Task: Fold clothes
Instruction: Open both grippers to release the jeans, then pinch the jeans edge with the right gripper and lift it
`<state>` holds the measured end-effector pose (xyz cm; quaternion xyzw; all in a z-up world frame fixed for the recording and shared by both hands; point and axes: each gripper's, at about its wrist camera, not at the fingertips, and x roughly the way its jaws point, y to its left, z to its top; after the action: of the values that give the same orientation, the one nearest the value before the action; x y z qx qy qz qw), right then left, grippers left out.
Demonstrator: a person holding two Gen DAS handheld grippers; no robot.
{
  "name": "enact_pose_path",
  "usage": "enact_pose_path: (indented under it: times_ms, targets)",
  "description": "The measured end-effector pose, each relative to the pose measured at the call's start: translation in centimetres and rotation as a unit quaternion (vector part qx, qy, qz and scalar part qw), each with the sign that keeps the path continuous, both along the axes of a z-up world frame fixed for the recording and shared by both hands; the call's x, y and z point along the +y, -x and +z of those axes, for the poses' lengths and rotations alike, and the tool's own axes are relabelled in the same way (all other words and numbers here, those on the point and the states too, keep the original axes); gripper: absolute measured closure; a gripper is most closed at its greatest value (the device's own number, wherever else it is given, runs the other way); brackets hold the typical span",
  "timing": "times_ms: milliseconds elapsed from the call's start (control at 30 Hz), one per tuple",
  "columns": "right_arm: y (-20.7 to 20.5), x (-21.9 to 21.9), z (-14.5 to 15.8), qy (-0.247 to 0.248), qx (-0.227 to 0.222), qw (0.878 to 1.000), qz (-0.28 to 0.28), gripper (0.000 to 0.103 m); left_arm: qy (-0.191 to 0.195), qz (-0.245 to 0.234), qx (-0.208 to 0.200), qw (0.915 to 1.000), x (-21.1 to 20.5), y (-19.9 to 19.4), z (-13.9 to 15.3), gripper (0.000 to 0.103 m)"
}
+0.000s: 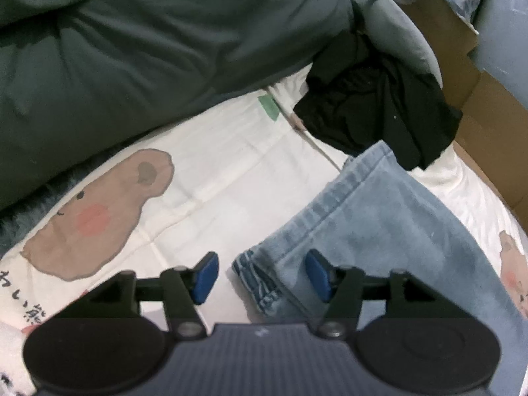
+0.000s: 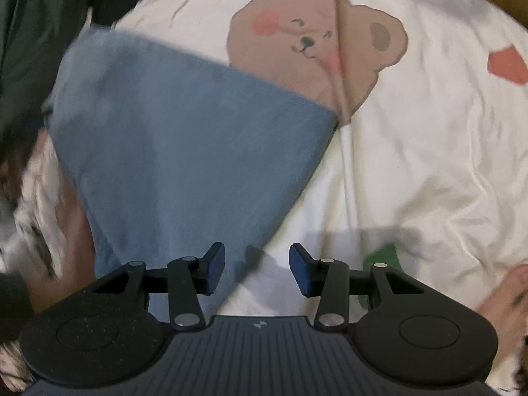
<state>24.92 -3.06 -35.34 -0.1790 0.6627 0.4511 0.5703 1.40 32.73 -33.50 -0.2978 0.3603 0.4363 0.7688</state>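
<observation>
Light blue jeans (image 1: 373,227) lie folded on a white bear-print sheet (image 1: 214,171), with a frayed hem end (image 1: 257,280) nearest my left gripper. My left gripper (image 1: 262,275) hovers over that hem, open, its blue pads apart and not pressing the cloth. In the right wrist view the jeans (image 2: 184,145) spread as a blue slab across the left half. My right gripper (image 2: 257,270) is open over the jeans' lower right edge and the sheet (image 2: 412,165), with nothing gripped.
A dark green duvet (image 1: 148,49) fills the back left. A black garment (image 1: 379,112) and a grey one (image 1: 392,26) are piled at the back right, beside brown cardboard (image 1: 488,125). A hand (image 2: 505,293) shows at the right edge.
</observation>
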Motion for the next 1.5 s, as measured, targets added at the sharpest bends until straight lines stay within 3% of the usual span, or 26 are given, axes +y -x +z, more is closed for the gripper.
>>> enact_pose_path:
  times_ms: [200, 267, 533, 667, 800, 900, 1033, 1100, 1200, 1333, 1500]
  targets:
    - [-1.1, -1.0, -2.8, -0.052, 0.038, 0.997, -0.034, 0.052, -0.007, -0.026, 0.026, 0.9993, 0.0, -0.6, 0.2, 0.037]
    - [-1.6, -1.0, -4.0, -0.069, 0.069, 0.995, -0.037, 0.052, -0.005, -0.027, 0.030, 0.9992, 0.1, -0.8, 0.2, 0.037]
    - [-3.2, -1.3, -7.0, -0.112, 0.142, 0.980, -0.078, 0.054, 0.015, -0.015, 0.005, 0.9998, 0.4, -0.1, -0.4, 0.037]
    - [-3.0, -1.4, -6.5, -0.138, 0.129, 0.980, -0.066, 0.054, 0.020, -0.010, 0.000, 0.9997, 0.5, 0.0, -0.6, 0.035]
    - [-4.4, -2.2, -7.5, -0.116, 0.117, 0.981, -0.106, 0.060, 0.011, -0.016, 0.004, 0.9998, 0.3, -0.2, -0.6, 0.035]
    - [-5.1, -2.6, -8.0, -0.126, 0.128, 0.975, -0.133, 0.060, 0.009, -0.018, 0.003, 0.9998, 0.3, -0.1, -0.8, 0.035]
    - [-5.0, -1.9, -8.2, -0.134, 0.128, 0.974, -0.133, 0.060, 0.014, -0.018, 0.001, 0.9997, 0.4, -0.2, -1.0, 0.034]
    - [-5.2, -1.9, -8.2, -0.137, 0.132, 0.973, -0.133, 0.076, 0.014, -0.025, 0.003, 0.9996, 0.6, -0.3, -1.0, 0.033]
    - [-5.6, -2.3, -8.0, -0.154, 0.151, 0.967, -0.138, 0.092, 0.008, -0.043, 0.014, 0.9990, 0.7, -0.6, -0.9, 0.033]
    - [-5.8, -2.7, -7.8, -0.163, 0.171, 0.961, -0.143, 0.091, 0.005, -0.052, 0.018, 0.9985, 0.7, -0.7, -0.9, 0.033]
    - [-5.1, -2.2, -9.3, -0.133, 0.158, 0.970, -0.130, 0.081, 0.006, -0.048, 0.011, 0.9988, 0.7, -0.7, -0.7, 0.033]
